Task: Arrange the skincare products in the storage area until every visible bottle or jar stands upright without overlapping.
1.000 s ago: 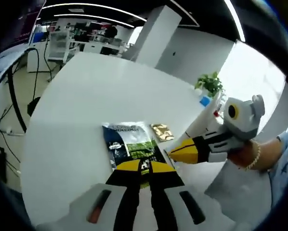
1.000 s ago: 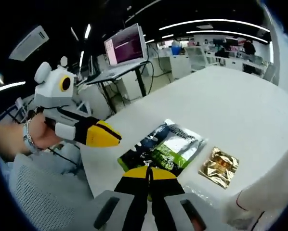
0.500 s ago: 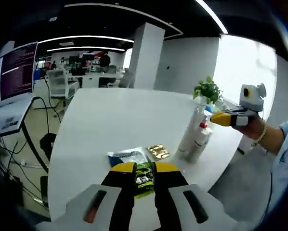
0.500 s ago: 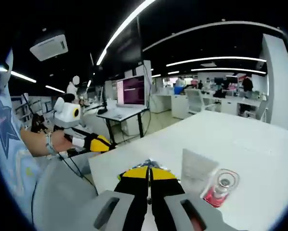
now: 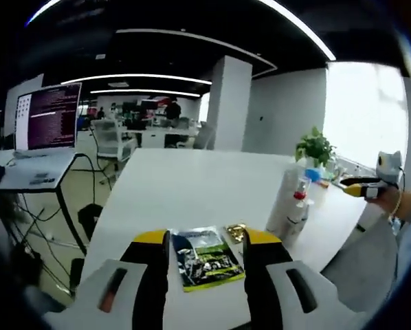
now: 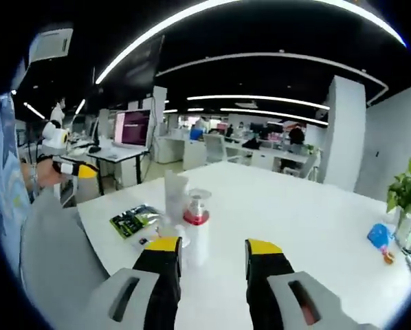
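Bottles [image 6: 195, 230], white with a red collar, stand upright; both tongs [image 5: 207, 240] [image 6: 214, 249] gape wide, empty.

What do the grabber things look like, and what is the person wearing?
Each gripper has black jaws with yellow tips on a grey base. The right gripper matches. The other one carries a white box with a yellow-ringed lens. The person wears a light blue sleeve and a bracelet.

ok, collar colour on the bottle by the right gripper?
Red collar on the white bottle, under a clear cap. Clearest in the right gripper view.
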Tool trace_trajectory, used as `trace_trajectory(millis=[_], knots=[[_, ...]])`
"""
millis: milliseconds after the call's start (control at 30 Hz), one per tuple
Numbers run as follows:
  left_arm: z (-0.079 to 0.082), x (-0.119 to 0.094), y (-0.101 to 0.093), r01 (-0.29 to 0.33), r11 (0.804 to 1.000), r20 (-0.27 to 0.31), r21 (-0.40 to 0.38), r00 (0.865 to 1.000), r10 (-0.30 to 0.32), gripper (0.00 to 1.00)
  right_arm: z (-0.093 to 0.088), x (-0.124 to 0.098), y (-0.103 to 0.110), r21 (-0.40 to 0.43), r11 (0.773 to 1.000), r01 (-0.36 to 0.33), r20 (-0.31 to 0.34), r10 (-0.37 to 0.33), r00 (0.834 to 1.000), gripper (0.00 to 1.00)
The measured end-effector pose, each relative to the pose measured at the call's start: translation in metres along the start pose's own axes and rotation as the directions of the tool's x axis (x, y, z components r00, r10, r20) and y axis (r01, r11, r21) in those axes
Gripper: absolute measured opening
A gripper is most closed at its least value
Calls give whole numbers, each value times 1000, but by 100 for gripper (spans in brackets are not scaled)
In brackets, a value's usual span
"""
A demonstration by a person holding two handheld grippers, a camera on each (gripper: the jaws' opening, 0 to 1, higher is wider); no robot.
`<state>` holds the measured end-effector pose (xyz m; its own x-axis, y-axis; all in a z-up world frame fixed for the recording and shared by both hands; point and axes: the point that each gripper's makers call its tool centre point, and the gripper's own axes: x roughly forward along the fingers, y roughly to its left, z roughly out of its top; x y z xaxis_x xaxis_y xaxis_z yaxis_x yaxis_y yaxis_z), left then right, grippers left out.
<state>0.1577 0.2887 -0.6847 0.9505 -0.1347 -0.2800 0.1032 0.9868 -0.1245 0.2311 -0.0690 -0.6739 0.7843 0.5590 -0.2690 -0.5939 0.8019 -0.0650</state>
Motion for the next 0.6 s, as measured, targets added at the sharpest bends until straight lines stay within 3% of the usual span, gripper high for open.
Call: trace_trajectory(millis=[100,167,233,367,433,467,500,567,600], knots=[[-2,-4,-3,-29,999,22,12,999,29,43,-4,-6,-8,40,998,55,38,-56,998,45],[-1,-6,-4,-42,999,56,7,998,42,52,-4,-7,-8,70,994,85,81,-90,993,56],[-4,-7,-9,-46,999,73,-19,996,47,60,-6,-6,0,106,992,73,96,-83,992,63],[-18,-5,-23,-53,998,57,-36,997,55,62,-10,1,21,129,990,52,137,-69,988,69],[-25,-2,-25,-84,996,44,-20,995,85,60,-18,5,25,79,995,65,107,-74,992,69],[-28,-1,-20,-112,994,43,17,993,111,59,-22,4,17,19,994,107,70,-108,992,66],[-31,0,-16,-132,989,38,68,991,130,57,-25,4,12,18,992,129,52,-129,990,62],[-32,0,-13,-127,992,14,27,992,126,51,-33,8,18,127,990,58,32,-62,998,59],[-32,-1,-13,-117,993,21,16,993,117,50,-35,9,20,132,990,44,15,-46,999,60]])
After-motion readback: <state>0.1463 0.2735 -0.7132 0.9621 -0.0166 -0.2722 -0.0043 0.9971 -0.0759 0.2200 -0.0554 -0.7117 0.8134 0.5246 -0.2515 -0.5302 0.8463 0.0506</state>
